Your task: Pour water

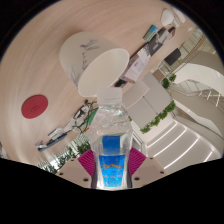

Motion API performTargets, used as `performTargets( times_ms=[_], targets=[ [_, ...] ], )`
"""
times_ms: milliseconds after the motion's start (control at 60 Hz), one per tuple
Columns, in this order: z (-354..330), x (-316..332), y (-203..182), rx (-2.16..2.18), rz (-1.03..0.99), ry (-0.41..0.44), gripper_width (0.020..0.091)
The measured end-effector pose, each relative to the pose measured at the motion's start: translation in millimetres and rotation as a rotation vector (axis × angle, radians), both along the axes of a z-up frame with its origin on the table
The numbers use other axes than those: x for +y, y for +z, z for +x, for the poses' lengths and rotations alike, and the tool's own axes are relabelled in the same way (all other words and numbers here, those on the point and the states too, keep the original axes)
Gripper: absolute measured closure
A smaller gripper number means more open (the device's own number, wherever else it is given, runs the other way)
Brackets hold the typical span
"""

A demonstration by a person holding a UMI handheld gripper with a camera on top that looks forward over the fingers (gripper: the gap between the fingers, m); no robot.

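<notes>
A clear plastic water bottle (113, 150) with a blue label stands between my gripper's (112, 161) fingers, its neck pointing away from me. Both magenta pads (88, 160) press on the bottle's sides, so the gripper is shut on it. The bottle is lifted and the whole view is tilted. Just beyond the bottle's top is a white rounded object (104, 72), maybe a cup or chair back; I cannot tell which. The bottle's cap end is hard to make out against it.
A pale round table surface (45, 70) with a red disc (36, 104) on it lies to the left. White furniture (160, 98) and green plants (158, 118) stand to the right. Shelves with objects (155, 45) are farther off.
</notes>
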State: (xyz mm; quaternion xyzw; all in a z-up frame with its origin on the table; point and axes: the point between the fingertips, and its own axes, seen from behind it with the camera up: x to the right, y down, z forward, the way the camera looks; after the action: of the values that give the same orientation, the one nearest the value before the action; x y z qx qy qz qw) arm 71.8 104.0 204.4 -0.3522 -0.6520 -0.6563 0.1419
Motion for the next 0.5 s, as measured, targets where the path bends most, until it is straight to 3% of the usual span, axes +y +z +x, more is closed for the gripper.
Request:
performTargets(
  times_ms=[100,183,267,400,467,500],
  targets=[
    [-1.2,-4.6,-6.3,0.149,0.046,-0.023,0.0709],
    [-4.2,8.0,19.4,0.451,0.09,-0.051,0.0708],
    [-5.5,-0.5,46.6,0.937,0.296,-0.11,0.0708],
    [-2.3,-14.0,84.7,1.755,0.447,-0.07,0.0698],
    [1.2,-25.6,78.1,2.003,0.475,-0.026,0.0686],
    [6.2,-21.1,68.2,2.074,0.38,-0.034,0.0671]
  ],
)
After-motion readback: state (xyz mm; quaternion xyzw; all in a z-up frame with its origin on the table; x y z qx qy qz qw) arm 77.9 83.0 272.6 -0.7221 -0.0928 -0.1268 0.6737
